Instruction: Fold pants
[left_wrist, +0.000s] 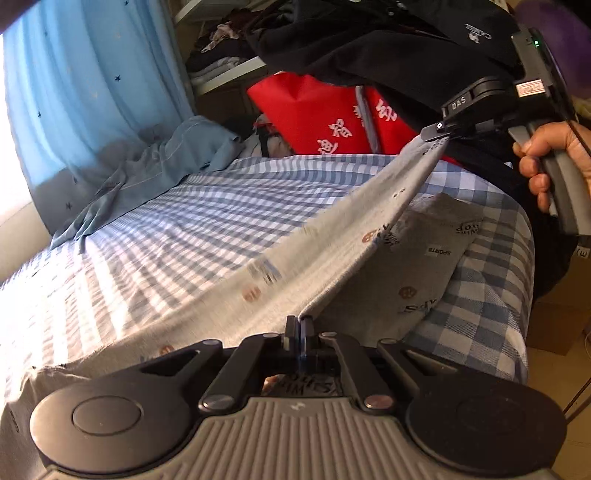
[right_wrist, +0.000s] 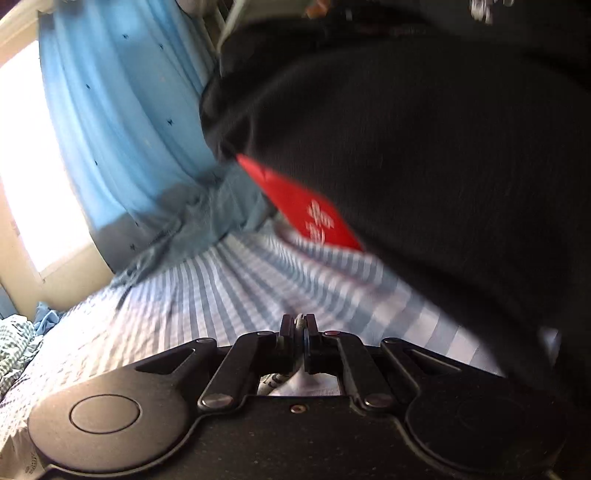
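Pants stretched between 2 tools over the bed

Pants (left_wrist: 332, 236), grey with small printed logos, hang in a taut sheet above the checked bedsheet (left_wrist: 207, 206), their lower part lying on the bed. Left tool (left_wrist: 300, 326) is clamped on one edge of the fabric. Right tool (left_wrist: 441, 134), held in the right hand (left_wrist: 550, 162), is clamped on the other edge, higher up. A blue curtain (left_wrist: 92, 92) and a red bag (left_wrist: 314, 114) stand behind the bed.
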